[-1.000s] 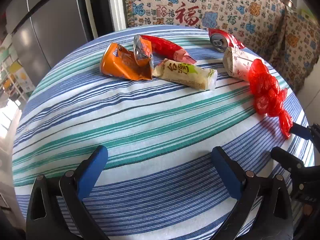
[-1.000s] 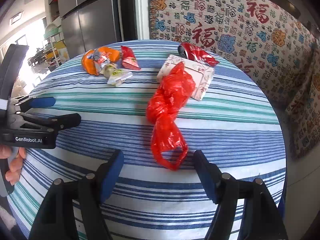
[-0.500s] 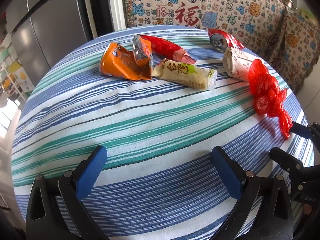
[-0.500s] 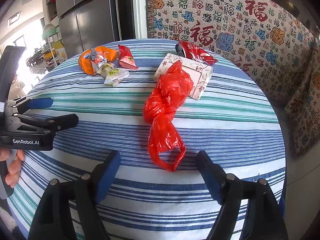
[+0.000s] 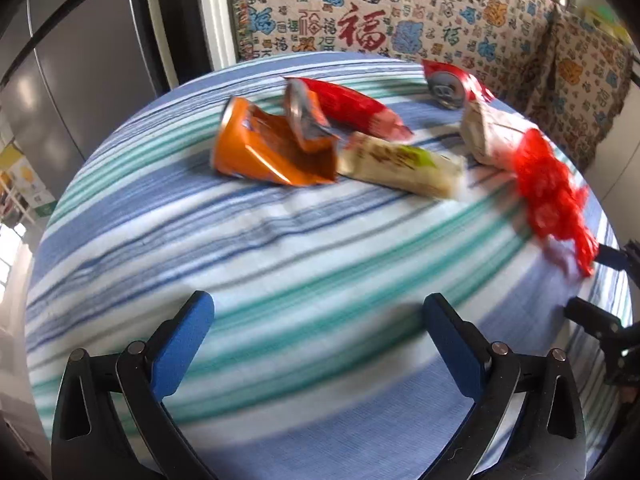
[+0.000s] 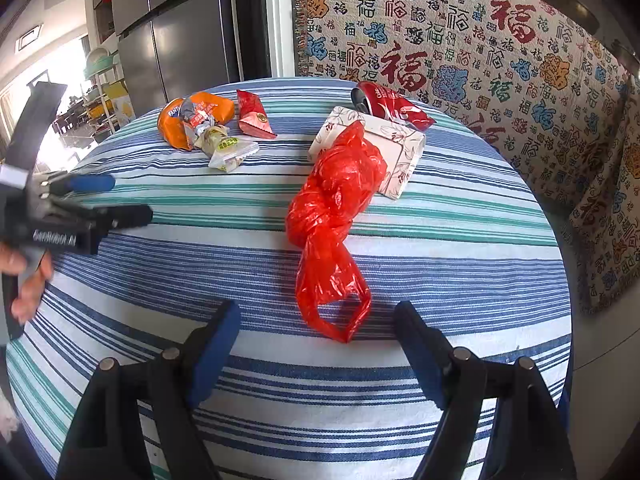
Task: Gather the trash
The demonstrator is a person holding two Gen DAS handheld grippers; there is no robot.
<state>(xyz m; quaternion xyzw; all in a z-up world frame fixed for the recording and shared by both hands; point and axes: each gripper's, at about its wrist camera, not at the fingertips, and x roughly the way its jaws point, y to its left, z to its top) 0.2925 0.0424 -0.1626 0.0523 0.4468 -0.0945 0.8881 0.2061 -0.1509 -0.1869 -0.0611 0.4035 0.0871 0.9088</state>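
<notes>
From the left wrist view, the left gripper point(image 5: 316, 320) hangs over the near part of the striped tablecloth point(image 5: 280, 248), its blue pads spread wide with only cloth between them. The picture is smeared. Across the far side lies the litter: an orange wrapper point(image 5: 264, 152), a red wrapper point(image 5: 352, 108) behind it, a pale snack packet point(image 5: 400, 164) to their right, then a crushed red can point(image 5: 450, 82), a white patterned box point(image 5: 488, 132) and the red plastic bag point(image 5: 548, 188) at the far right. The other tool's tips poke in at the right edge.

From the right wrist view, the right gripper point(image 6: 316, 328) has just been opening and stands spread, nothing pinched. The red plastic bag point(image 6: 336, 208) lies straight ahead, its looped handle point(image 6: 344, 316) trailing near, just short of the pads — the rest leans on the white patterned box point(image 6: 384, 148). The left gripper point(image 6: 100, 200) and a hand point(image 6: 24, 276) show at the left.

I'd judge the bag comes first, as the thing to collect into. Ease the right pads forward around the bunched neck above the loop, not the thin loop itself, and close firmly — film slips. Lift gently so the box isn't dragged.
</notes>
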